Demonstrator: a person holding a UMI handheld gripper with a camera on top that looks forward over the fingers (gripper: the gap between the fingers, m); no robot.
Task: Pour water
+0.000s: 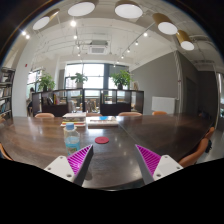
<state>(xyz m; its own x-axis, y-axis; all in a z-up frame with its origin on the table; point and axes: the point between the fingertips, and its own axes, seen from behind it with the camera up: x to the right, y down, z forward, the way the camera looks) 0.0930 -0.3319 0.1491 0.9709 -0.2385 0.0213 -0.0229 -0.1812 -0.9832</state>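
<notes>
Water bottle [72, 138], clear with blue cap, stands upright just beyond the wide-apart fingers [81, 162]

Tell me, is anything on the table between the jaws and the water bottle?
No. In the gripper view, only bare dark wooden table lies between the open gripper and the clear plastic water bottle with blue label.

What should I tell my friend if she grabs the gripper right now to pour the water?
Gripper: open, holding nothing, its pink-padded fingers hovering over the dark wooden table.
Job's things: a clear plastic water bottle with a blue label stands upright on the table, just beyond the left finger. A small round red object lies flat further ahead, between the fingers' lines; what it is cannot be told.
Done: nothing yet; the bottle is untouched.
Left: move to the bottle, grip it, lift and pour. No cup to pour into is clearly visible.
</notes>
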